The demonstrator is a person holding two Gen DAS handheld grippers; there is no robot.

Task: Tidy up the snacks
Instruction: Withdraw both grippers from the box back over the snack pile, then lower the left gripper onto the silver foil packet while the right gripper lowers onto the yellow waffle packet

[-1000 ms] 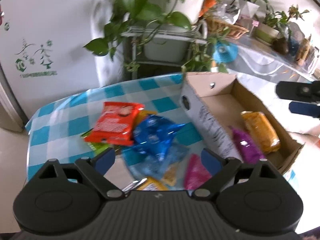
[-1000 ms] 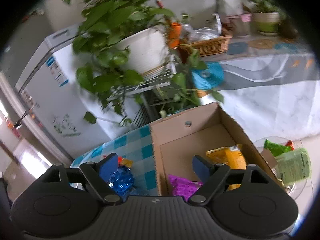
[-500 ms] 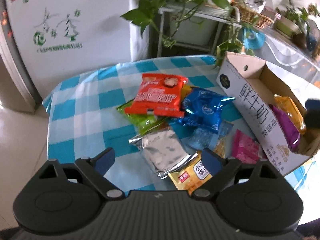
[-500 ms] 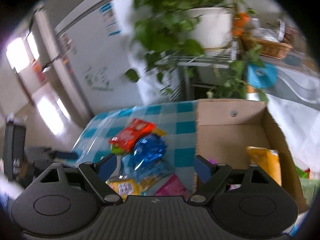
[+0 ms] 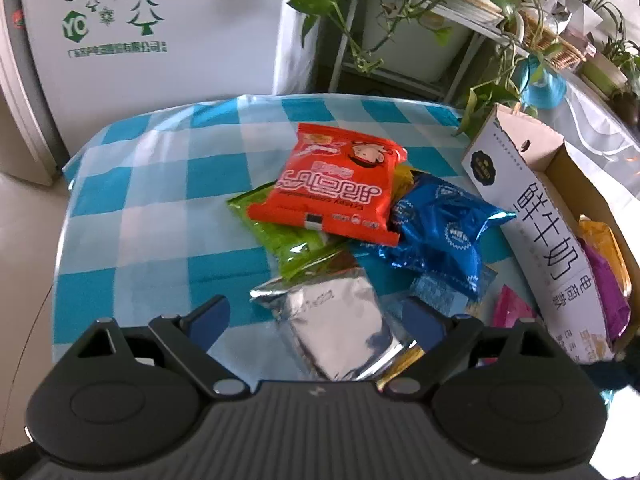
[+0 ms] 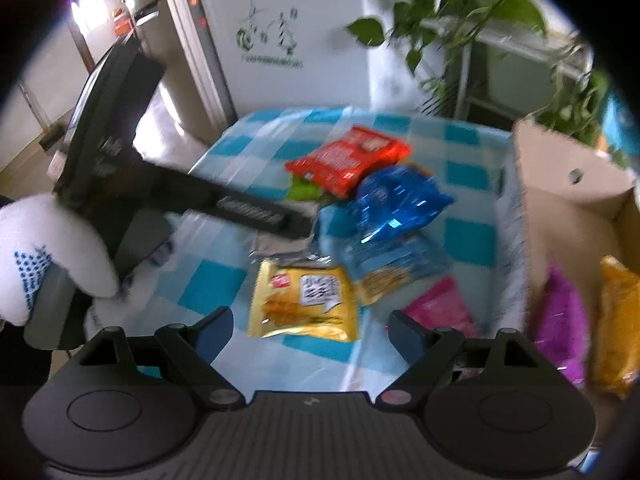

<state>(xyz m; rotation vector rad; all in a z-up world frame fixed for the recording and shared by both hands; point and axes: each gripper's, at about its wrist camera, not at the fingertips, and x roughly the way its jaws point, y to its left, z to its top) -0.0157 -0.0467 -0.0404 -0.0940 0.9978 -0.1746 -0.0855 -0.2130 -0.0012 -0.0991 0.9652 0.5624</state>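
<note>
A pile of snack packets lies on the blue-checked table [image 5: 152,208]: a red packet [image 5: 340,184] on top, green [image 5: 280,236], blue [image 5: 440,232], silver [image 5: 336,328] and pink [image 5: 512,312]. My left gripper [image 5: 316,320] is open, its fingers either side of the silver packet. My right gripper [image 6: 310,330] is open just above a yellow packet [image 6: 304,304]. The left gripper's finger [image 6: 256,212] shows in the right wrist view, over the silver packet. A cardboard box [image 5: 544,216] at the right holds a purple [image 6: 560,320] and an orange packet [image 6: 616,312].
A white fridge [image 5: 140,32] stands behind the table. A metal rack with potted plants [image 5: 420,20] stands at the back right, with trailing leaves near the box. A gloved hand [image 6: 44,256] holds the left gripper at the table's left edge.
My left gripper has dropped closer to the pile, now over the silver packet. My right gripper has swung left from the box to the loose packets, above the yellow one.
</note>
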